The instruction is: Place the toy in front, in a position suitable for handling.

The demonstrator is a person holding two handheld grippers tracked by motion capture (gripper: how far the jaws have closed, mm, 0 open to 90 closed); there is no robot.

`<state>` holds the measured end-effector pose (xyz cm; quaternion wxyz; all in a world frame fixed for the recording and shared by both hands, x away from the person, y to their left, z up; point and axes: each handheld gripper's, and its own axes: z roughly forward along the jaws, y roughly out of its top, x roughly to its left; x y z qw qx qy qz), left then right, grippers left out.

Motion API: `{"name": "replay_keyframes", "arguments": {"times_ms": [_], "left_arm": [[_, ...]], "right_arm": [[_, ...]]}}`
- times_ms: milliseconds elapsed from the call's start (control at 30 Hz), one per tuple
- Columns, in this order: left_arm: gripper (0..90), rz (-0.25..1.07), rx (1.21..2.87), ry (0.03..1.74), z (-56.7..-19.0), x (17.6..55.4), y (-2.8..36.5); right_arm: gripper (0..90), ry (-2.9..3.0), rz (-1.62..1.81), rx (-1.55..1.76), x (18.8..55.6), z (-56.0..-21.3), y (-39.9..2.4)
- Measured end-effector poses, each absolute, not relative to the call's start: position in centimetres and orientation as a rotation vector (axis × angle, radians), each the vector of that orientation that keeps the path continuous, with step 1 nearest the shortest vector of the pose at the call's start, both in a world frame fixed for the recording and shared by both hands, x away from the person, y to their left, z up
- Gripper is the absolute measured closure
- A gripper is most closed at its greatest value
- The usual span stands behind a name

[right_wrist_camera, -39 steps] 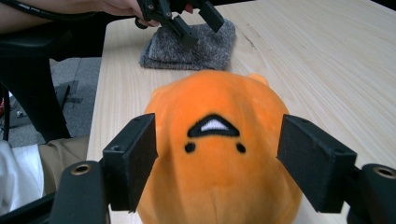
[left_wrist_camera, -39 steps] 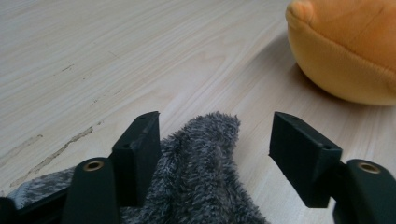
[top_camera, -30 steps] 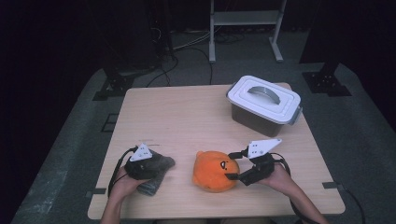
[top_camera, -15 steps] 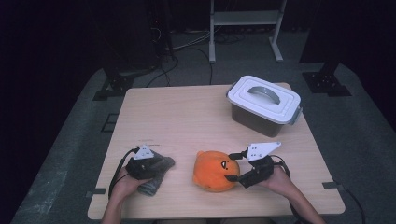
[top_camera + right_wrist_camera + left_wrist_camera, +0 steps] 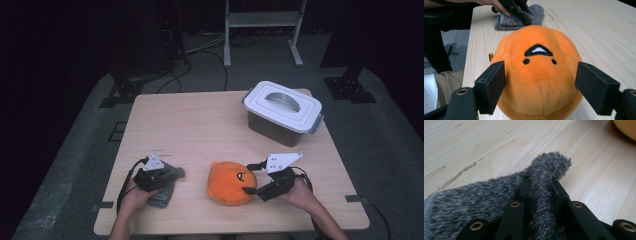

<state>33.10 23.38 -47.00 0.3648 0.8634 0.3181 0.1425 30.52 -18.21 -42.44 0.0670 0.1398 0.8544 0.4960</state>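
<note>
The grey fuzzy cloth (image 5: 474,202) lies at the near left of the tabletop (image 5: 200,125), a thin fold of it pinched in the left tool (image 5: 541,190), whose jaws have just been closing. So shallow a pinch could slip out on lifting. The right tool (image 5: 540,82) straddles the orange plush (image 5: 536,75), jaws apart and seemingly not pressing, so closing off-centre may squeeze it away.

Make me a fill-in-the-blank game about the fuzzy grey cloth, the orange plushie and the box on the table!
1. The left gripper has just been closing and now pinches a fold of the ____ fuzzy cloth.
2. The right gripper has its jaws either side of the orange plush toy, whose stitched face is ____ in colour.
3. The lid of the storage box is ____, with a grey handle on top.

Missing words: grey; black; white
</note>
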Motion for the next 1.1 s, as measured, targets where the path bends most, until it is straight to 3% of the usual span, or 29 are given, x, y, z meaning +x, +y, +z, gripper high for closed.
{"name": "replay_keyframes", "arguments": {"times_ms": [300,467,733,1100], "left_arm": [[77.0,0.348,2.123,0.803,-45.8,32.7,23.6],[77.0,0.277,2.021,0.709,-44.3,32.1,22.8],[77.0,0.187,1.953,0.547,-42.6,31.3,19.7],[76.9,0.12,1.995,0.348,-41.1,30.7,14.1]], "right_arm": [[21.5,2.587,1.474,0.417,30.5,-42.9,-18.1],[20.7,2.592,1.456,0.403,30.5,-43.3,-17.9],[21.4,2.602,1.458,0.408,30.7,-43.6,-18.0],[23.1,2.61,1.442,0.415,30.9,-43.7,-17.8]]}}
